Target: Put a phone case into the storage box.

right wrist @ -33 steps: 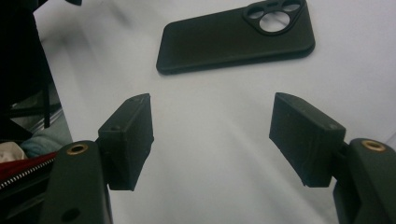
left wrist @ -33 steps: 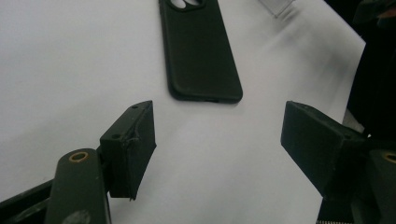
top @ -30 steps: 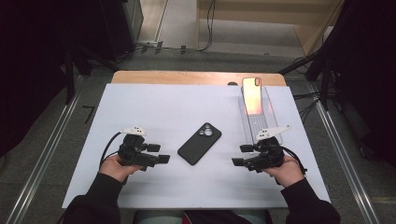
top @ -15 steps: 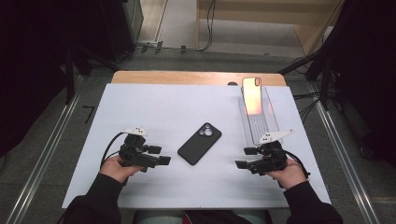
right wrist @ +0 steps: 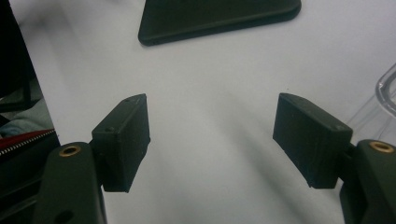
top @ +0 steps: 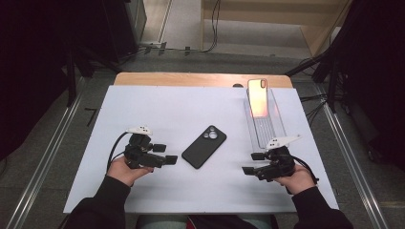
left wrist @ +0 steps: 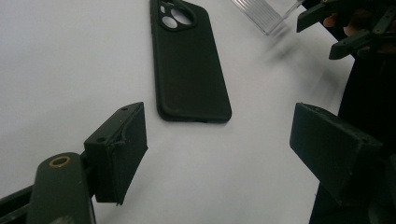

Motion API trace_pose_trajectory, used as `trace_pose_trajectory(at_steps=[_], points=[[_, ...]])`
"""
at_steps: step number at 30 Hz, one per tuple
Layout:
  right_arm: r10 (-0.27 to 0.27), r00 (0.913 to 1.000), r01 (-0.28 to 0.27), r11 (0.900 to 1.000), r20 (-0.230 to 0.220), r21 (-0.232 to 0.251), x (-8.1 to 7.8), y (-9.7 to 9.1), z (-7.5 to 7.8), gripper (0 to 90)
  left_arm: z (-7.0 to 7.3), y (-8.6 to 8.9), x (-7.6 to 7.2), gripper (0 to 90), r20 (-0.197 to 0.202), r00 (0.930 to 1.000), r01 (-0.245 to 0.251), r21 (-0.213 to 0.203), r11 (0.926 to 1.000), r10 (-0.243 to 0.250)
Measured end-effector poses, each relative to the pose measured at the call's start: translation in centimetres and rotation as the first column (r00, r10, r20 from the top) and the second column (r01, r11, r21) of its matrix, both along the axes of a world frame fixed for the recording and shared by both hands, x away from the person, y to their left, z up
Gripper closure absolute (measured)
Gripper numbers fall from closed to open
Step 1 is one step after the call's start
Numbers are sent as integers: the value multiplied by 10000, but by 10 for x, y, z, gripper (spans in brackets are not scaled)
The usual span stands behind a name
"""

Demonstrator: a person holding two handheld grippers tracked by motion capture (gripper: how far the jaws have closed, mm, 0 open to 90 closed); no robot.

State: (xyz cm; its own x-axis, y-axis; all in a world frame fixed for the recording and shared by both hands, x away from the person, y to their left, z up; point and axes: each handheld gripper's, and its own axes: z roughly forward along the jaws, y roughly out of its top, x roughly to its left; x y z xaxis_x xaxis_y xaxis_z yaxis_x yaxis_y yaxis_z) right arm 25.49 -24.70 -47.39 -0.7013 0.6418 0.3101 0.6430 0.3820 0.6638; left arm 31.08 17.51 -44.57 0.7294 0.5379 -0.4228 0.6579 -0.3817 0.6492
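While the black phone (top: 204,146) lies flat between them, the left gripper (top: 165,154), jaws just widened, and right gripper (top: 251,163) are held released, nothing grasped.

Black phone case (right wrist: 219,18) is getting cut off by the top edge in the right gripper view, only its lower end showing; in the left gripper view its top corner is running off the upper edge too; clear stand (left wrist: 266,14) is being cropped there to one ribbed corner, and to a curved sliver at the right edge in the right gripper view; right gripper (left wrist: 348,28) is sitting far off, partly out of frame; person's forearms are leaving the high view's bottom edge.
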Motion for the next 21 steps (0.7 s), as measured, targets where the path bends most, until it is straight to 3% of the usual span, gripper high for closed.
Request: trace_pose_trajectory(at_steps=[5,8,21], points=[[-40,10000,40,10000,-18,-55,1,1,0,252,1,-7,0,190,279,9996,27,232,9997,-34],[-53,10000,53,10000,-28,-35,1,1,0,252,5,-13,3,191,222,9998,-5,328,9995,-2],[-124,9999,124,9999,100,19,0,2,2,249,13,-42,19,193,475,9989,40,401,9992,-59]])
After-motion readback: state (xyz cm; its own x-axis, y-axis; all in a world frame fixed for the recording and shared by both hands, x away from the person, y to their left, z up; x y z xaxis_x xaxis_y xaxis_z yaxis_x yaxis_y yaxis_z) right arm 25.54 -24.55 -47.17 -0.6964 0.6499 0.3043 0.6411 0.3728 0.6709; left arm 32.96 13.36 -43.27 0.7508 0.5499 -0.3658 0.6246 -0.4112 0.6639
